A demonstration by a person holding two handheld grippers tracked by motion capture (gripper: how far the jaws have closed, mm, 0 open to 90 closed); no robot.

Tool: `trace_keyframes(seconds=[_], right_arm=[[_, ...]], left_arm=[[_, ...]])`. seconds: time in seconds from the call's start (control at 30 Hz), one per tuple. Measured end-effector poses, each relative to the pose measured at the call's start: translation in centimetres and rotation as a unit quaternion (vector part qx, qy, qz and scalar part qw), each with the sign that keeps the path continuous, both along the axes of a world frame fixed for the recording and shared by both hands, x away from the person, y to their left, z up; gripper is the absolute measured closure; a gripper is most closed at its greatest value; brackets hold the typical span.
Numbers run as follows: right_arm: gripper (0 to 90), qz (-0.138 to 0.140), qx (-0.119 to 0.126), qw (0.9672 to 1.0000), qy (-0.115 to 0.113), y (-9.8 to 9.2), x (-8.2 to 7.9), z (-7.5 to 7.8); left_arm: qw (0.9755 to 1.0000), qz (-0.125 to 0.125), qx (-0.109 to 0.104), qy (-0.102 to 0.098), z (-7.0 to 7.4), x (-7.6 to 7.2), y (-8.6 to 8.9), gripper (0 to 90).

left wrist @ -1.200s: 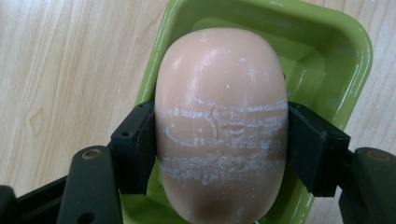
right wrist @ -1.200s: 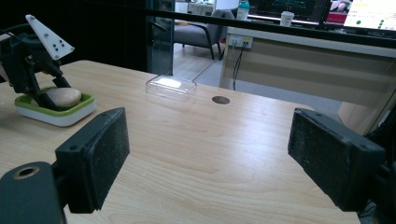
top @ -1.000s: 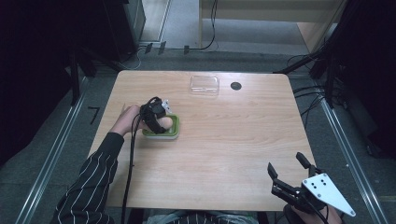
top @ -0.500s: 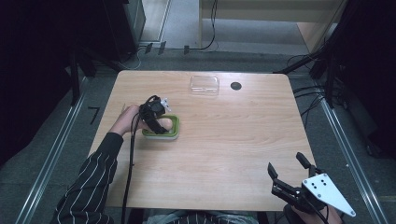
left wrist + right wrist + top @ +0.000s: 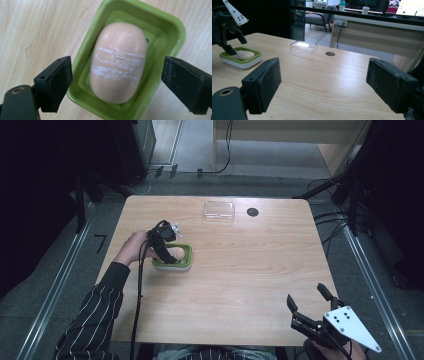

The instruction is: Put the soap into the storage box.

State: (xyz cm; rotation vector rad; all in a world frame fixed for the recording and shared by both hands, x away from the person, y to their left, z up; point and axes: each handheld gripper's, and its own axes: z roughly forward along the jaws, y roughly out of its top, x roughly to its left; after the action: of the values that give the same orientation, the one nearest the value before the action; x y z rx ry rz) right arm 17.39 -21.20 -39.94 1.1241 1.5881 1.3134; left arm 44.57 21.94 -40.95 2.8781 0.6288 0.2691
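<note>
left gripper view: left tongs have just been opening, pads now spread clear on either side of the pale pink oval soap bar. soap lies in the green rectangular plastic dish on the wooden desk; placing judged done. right tongs spread, empty, at near edge. clear plastic lid far off; nothing obstructs withdrawal.
</note>
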Motion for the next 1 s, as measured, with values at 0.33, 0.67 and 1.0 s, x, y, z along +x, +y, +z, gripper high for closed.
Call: trace_keyframes(seconds=[0.33, 0.67, 1.0], right_arm=[[13.3, -0.002, 0.001, 1.0000, 0.000, 0.0, 0.0, 0.0], [13.2, -0.001, 0.001, 1.0000, 0.000, -0.1, -0.1, 0.0], [13.2, -0.001, 0.003, 1.0000, -0.001, -0.1, -0.1, 0.0]], left_arm=[[0.9992, 0.019, 0.033, 0.010, 1.0, -1.9, -1.2, 3.8], [0.9984, 0.032, 0.046, 0.008, 1.4, -4.0, -1.9, 1.4], [0.9980, 0.041, 0.048, 0.010, 1.1, -6.1, -2.3, 0.8]])
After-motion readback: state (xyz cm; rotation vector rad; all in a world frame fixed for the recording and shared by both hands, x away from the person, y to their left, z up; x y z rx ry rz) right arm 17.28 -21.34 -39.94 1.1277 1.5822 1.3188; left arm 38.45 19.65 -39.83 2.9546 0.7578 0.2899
